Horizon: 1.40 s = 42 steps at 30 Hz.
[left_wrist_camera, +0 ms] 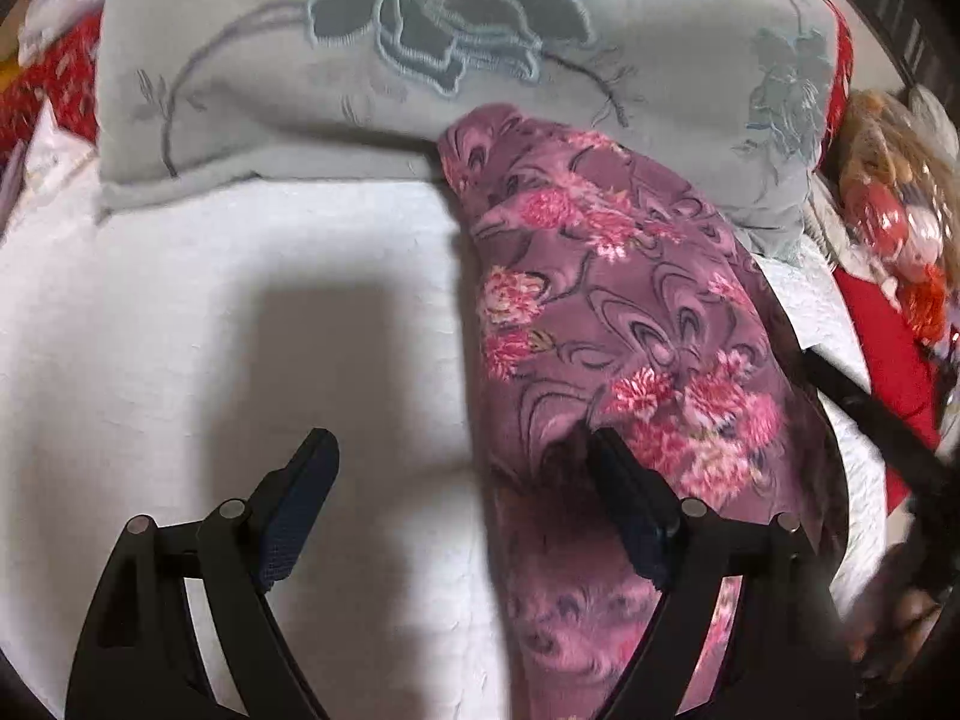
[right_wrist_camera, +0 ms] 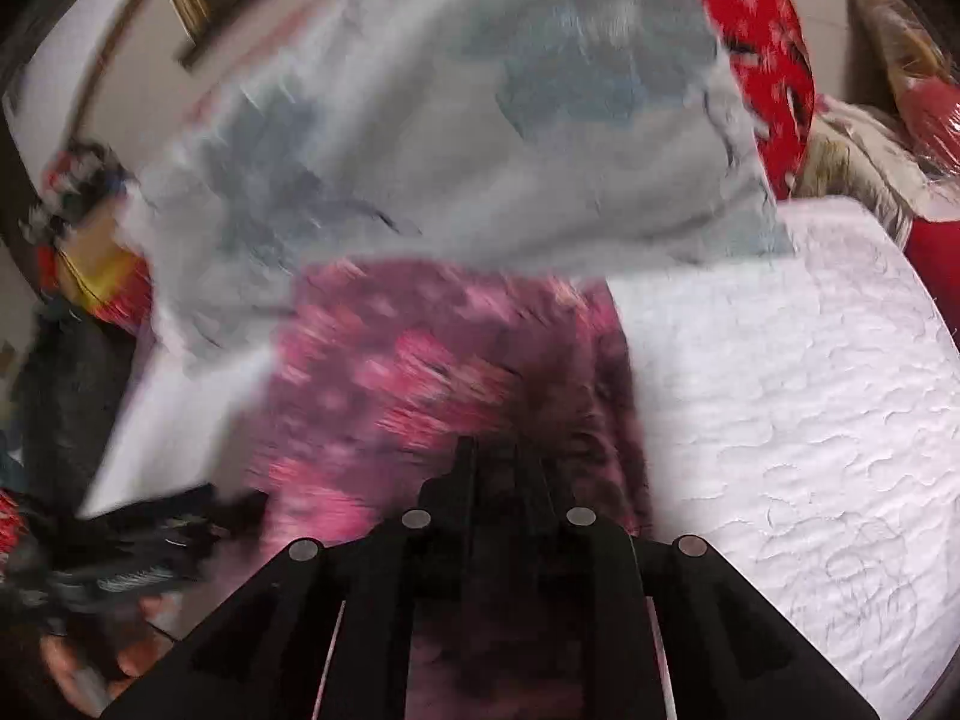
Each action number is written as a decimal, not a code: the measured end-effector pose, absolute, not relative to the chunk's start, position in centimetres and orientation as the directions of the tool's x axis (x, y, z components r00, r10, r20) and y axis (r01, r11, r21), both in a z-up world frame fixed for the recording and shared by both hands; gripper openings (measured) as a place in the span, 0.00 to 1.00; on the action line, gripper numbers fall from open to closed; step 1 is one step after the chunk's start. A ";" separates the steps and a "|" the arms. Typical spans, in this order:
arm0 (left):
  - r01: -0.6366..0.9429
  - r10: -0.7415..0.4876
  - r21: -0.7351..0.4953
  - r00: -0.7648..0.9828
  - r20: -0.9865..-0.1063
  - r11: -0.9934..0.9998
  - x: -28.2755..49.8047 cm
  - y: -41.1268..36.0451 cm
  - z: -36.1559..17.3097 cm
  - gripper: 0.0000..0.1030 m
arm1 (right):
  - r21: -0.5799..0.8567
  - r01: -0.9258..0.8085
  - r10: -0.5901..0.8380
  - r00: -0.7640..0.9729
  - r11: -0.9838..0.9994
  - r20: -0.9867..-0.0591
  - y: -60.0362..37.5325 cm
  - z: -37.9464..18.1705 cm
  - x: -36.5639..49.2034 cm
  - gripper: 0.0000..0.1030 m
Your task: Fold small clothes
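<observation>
On my left wrist feed, the far left shows a strip of red patterned fabric (left_wrist_camera: 66, 78) at the edge, then the white quilted bed cover (left_wrist_camera: 210, 312) filling the lower left. Behind it lies a grey cushion (left_wrist_camera: 372, 90) embroidered with a large blue-grey flower. My left gripper (left_wrist_camera: 462, 450) has its jaws spread wide with nothing pinched: the left finger hangs over bare white cover, while the right finger (left_wrist_camera: 630, 498) sits on or just above the purple floral garment (left_wrist_camera: 612, 300); I cannot tell whether it touches. That garment, the small piece of clothing I am working on, runs as a long band from the grey cushion's front edge down toward the camera, lying on the bed cover to the right of centre. Further right I see a black strap (left_wrist_camera: 864, 396), more red fabric and a shiny crinkled bundle (left_wrist_camera: 888, 180) at the rim.

On my right wrist feed, heavily blurred, a dark cluttered patch sits at the far left. The grey cushion (right_wrist_camera: 456, 138) spans the top, and the purple floral garment (right_wrist_camera: 432, 372) lies below it in the middle. My right gripper (right_wrist_camera: 498, 462) has its jaws pressed nearly together over the garment's near end; the fabric bunches darkly around the tips and they appear to be pinching it. To the right stretches the white bed cover (right_wrist_camera: 792, 396), with red fabric (right_wrist_camera: 762, 60) beyond.
</observation>
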<state>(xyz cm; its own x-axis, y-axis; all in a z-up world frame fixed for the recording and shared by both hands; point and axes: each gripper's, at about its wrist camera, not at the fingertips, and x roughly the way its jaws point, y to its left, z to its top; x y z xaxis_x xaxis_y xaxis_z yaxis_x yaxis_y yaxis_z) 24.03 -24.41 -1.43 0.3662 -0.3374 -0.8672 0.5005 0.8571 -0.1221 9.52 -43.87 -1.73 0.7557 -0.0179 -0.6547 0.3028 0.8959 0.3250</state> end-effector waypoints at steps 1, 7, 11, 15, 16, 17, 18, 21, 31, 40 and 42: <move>0.502 -0.329 -0.110 0.372 -0.868 0.858 23.8 -24.4 -1.3 0.84 | 0.315 0.294 -0.024 0.764 0.902 -0.645 -43.4 -1.4 8.6 0.16; 0.499 -0.295 -0.082 0.365 -0.883 0.863 21.7 -24.6 -1.1 0.84 | 0.244 0.295 -0.014 0.663 0.924 -0.748 -42.0 -4.0 8.5 0.18; 0.499 -0.279 -0.054 0.388 -0.878 0.865 21.3 -24.5 -0.3 0.84 | 0.306 0.285 0.000 0.732 0.908 -0.681 -42.2 -2.8 5.9 0.24; 0.509 -0.254 -0.034 0.370 -0.894 0.860 20.1 -24.5 -1.2 0.84 | 0.216 0.298 -0.029 0.645 0.930 -0.763 -42.3 -5.2 6.8 0.32; 0.528 -0.239 -0.010 0.367 -0.899 0.849 19.7 -24.8 -1.7 0.84 | 0.217 0.293 -0.026 0.647 0.931 -0.762 -42.4 -4.8 6.8 0.32; 0.551 -0.220 0.036 0.392 -0.893 0.833 19.0 -25.1 -2.0 0.84 | 0.235 0.296 -0.011 0.642 0.926 -0.766 -42.8 -4.1 7.0 0.32; 0.560 -0.225 0.049 0.410 -0.884 0.827 18.9 -25.1 -1.8 0.84 | 0.266 0.300 0.005 0.655 0.916 -0.756 -43.3 -3.3 7.4 0.32; 0.537 -0.275 -0.038 0.369 -0.888 0.843 20.6 -24.6 -0.5 0.83 | 0.377 0.348 -0.009 0.746 0.858 -0.666 -46.3 -1.1 8.2 0.36; 0.464 -0.276 -0.107 0.314 -0.908 0.880 29.5 -28.4 0.2 0.83 | 0.484 0.470 0.060 0.669 0.738 -0.741 -50.9 -5.5 17.7 0.34; 0.418 -0.339 -0.235 0.194 -0.921 0.878 32.9 -30.0 -3.8 0.92 | 0.496 0.501 0.014 0.693 0.709 -0.721 -53.4 -6.7 15.8 0.06; 0.394 -0.368 -0.270 0.197 -0.909 0.879 33.0 -28.6 -2.7 0.92 | 0.487 0.483 -0.033 0.733 0.728 -0.679 -52.8 -4.7 14.3 0.14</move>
<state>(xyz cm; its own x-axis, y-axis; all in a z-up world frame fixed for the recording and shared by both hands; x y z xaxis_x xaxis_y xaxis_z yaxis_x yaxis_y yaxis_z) 32.95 -28.59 -2.66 0.1971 -0.3676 -0.9089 0.3936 0.8787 -0.2700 14.33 -52.77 -4.74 0.7334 -0.0329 -0.6790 0.4834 0.7276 0.4868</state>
